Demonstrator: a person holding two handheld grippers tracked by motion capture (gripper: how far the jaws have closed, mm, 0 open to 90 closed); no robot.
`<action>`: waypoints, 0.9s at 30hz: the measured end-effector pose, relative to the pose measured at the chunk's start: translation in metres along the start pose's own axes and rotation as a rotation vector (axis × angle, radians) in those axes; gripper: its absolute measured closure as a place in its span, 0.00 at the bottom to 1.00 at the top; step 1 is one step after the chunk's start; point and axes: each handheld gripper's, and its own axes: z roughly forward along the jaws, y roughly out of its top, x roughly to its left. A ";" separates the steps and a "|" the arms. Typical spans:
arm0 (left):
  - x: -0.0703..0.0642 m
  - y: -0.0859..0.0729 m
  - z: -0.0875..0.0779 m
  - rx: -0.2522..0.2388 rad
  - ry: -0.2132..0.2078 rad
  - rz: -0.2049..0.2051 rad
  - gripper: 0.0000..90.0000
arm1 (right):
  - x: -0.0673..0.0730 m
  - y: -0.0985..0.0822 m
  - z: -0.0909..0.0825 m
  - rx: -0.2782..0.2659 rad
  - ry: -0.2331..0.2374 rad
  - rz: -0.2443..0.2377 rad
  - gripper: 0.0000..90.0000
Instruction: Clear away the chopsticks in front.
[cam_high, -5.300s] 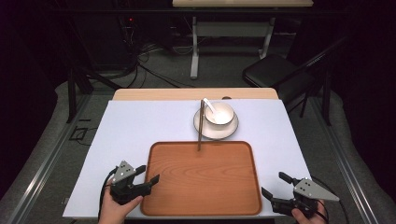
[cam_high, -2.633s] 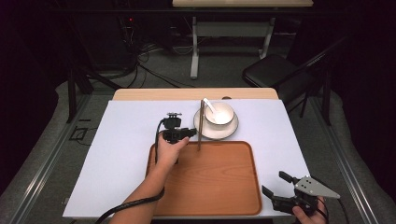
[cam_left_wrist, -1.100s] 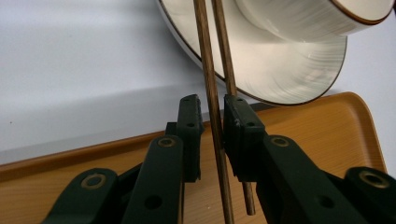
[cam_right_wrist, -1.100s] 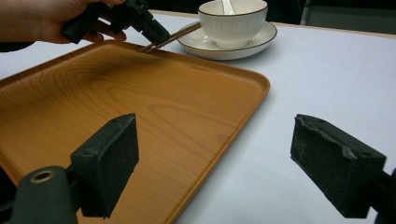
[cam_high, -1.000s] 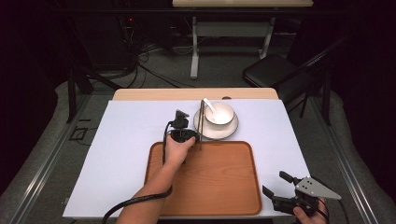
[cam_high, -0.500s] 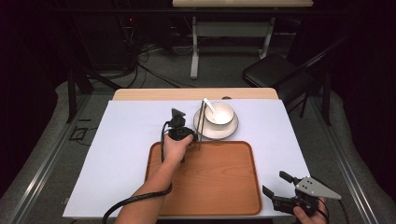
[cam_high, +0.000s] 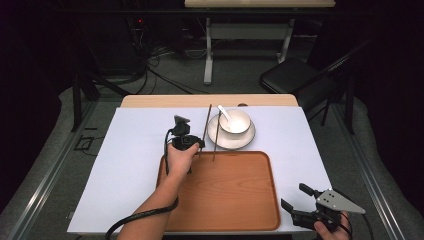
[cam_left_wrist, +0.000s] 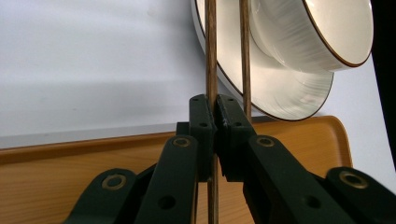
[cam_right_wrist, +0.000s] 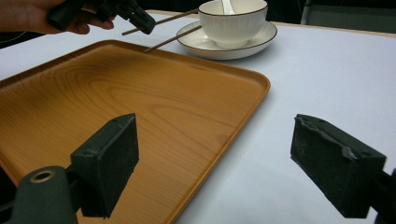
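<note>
Your left claw is clamped on one chopstick; its pads have just finished closing on the stick. Lift it level and slowly so the far end clears the saucer without tipping the bowl, then bring it down over the tray. In the high view the gripped chopstick runs up from the claw at centre frame, just left of the second chopstick, which rests across the saucer's edge. Your right claw stands open at lower right above the surface.
</note>
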 end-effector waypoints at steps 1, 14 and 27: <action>0.001 -0.001 -0.003 -0.007 0.001 0.001 0.95 | 0.000 0.000 0.000 -0.001 0.000 0.001 0.17; 0.023 -0.024 -0.042 -0.076 -0.010 0.016 0.95 | 0.000 0.000 0.000 0.000 -0.003 0.000 0.17; 0.049 -0.080 -0.083 -0.080 -0.031 0.016 0.95 | 0.000 0.000 0.000 0.000 -0.005 0.001 0.17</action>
